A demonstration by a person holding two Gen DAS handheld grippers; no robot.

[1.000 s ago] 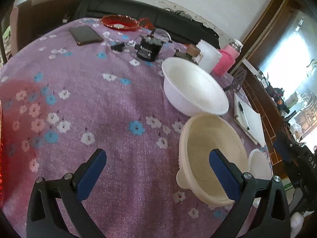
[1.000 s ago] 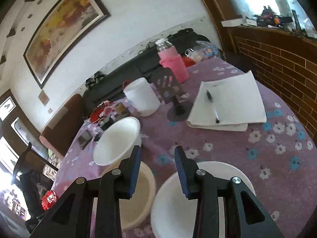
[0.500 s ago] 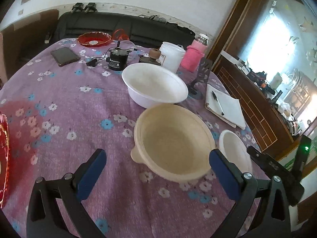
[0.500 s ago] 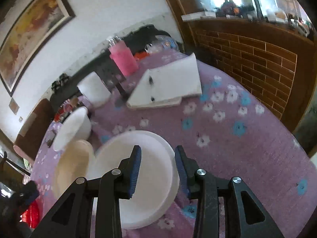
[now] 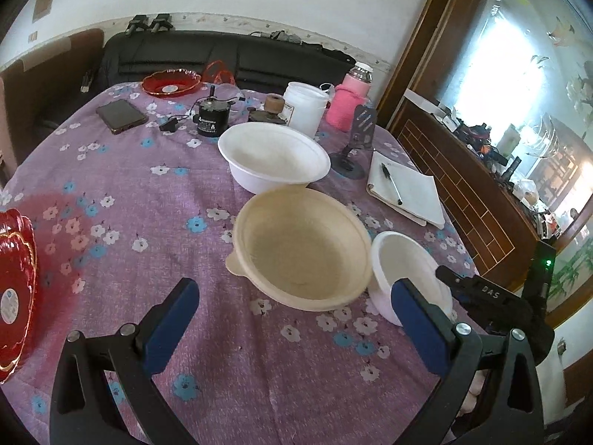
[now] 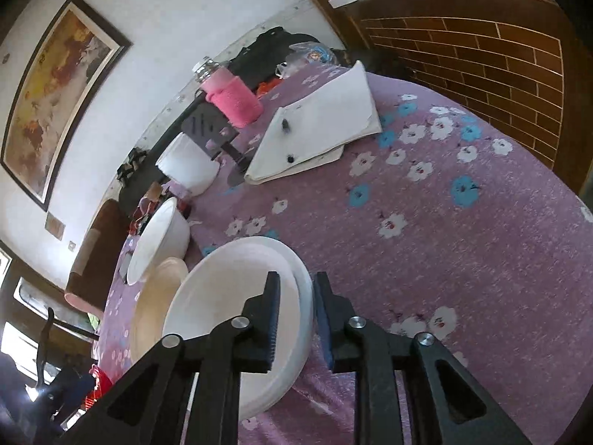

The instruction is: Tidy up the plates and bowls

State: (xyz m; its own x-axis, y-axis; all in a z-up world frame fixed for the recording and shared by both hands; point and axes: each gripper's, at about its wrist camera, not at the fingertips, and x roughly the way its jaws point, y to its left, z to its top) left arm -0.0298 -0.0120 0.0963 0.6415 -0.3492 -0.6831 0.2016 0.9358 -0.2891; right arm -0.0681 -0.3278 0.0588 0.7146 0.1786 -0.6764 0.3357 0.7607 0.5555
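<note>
A cream bowl (image 5: 302, 246) sits mid-table with a larger white bowl (image 5: 274, 161) behind it. A small white bowl (image 5: 404, 267) stands tilted at the cream bowl's right. My right gripper (image 6: 295, 319) straddles this small bowl's (image 6: 229, 307) near rim, one finger inside, one outside, shut on it. It also shows in the left wrist view (image 5: 481, 293) behind the small bowl. My left gripper (image 5: 292, 322) is open and empty, low over the cloth in front of the cream bowl. A red plate (image 5: 15, 278) lies at the left edge.
A floral purple cloth (image 5: 129, 204) covers the round table. At the back stand a red dish (image 5: 170, 82), phone (image 5: 120, 115), black jar (image 5: 212, 118), white tub (image 5: 305, 107) and pink bottle (image 5: 350, 100). A notebook with pen (image 5: 406, 189) lies at the right, near a phone stand (image 5: 355, 141).
My left gripper pulled back and turned right, bringing all three bowls into view. My right gripper rolled and closed over the small white bowl's rim, tilting the bowl.
</note>
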